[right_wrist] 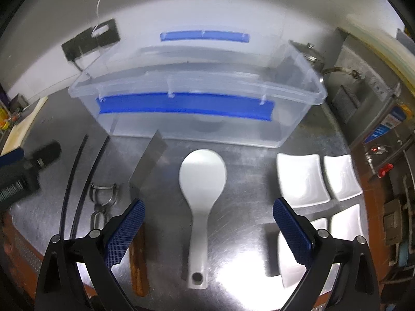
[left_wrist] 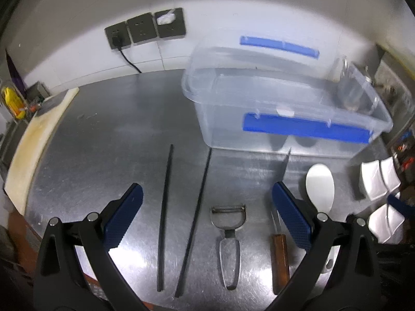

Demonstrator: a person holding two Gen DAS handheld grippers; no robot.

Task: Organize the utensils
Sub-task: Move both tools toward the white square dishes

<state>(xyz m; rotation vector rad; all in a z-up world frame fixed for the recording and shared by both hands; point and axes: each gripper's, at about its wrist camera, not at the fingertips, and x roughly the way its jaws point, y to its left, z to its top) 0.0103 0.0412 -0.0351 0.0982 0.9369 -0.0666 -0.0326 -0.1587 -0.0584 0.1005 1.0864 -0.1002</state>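
- Both your jaws stand wide apart and hold nothing: the left gripper (left_wrist: 207, 204) hangs over the chopsticks (left_wrist: 181, 220) and peeler (left_wrist: 228, 235), the right gripper (right_wrist: 208, 215) straddles the white rice paddle (right_wrist: 201, 197).
- Every utensil, the wooden-handled knife (right_wrist: 147, 160) included, lies handle toward you on the bench (left_wrist: 116, 134) in front of the clear bin (right_wrist: 197, 103), likely so you can grasp each easily.
- That bin sits lidless, seemingly ready to receive them.

Both wrist views look down, close, sharing the clear bin (left_wrist: 285, 108) (right_wrist: 197, 98).
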